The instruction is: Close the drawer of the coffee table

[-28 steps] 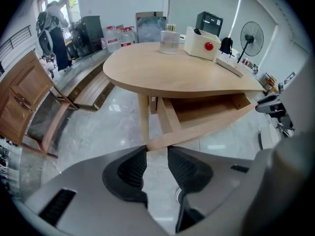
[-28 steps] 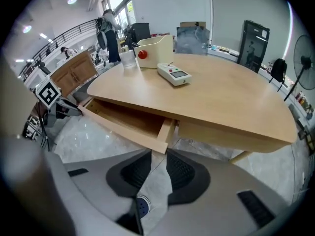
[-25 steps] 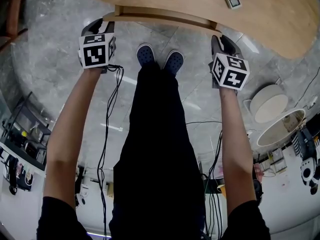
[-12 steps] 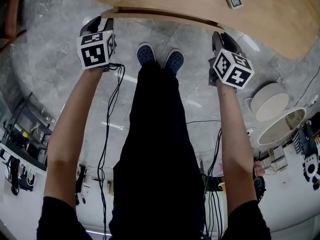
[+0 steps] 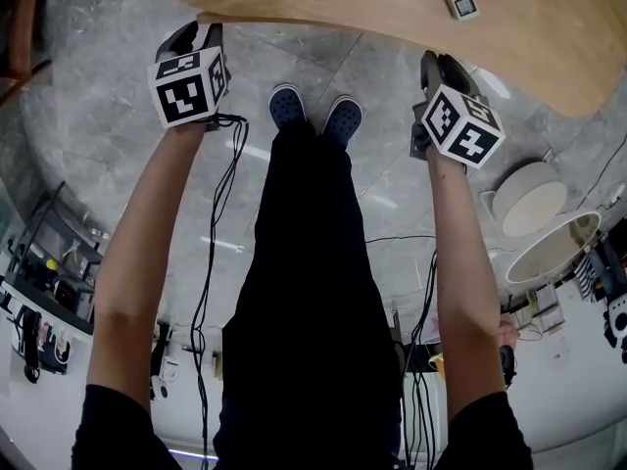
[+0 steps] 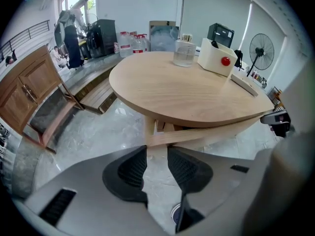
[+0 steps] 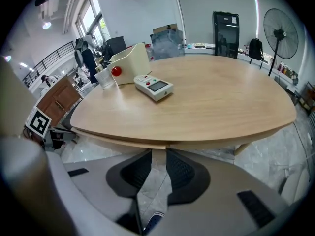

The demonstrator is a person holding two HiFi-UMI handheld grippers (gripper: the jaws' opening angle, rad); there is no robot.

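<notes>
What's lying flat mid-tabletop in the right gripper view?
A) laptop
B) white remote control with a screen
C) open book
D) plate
B: a white remote control with a small screen and red and green buttons lies flat on the wooden tabletop, near a cream box.

White handset with screen (image 7: 153,87), near clear cup (image 7: 104,76) and cream box with red knob (image 7: 129,59); pedestal fan (image 7: 280,34) far behind.
</notes>
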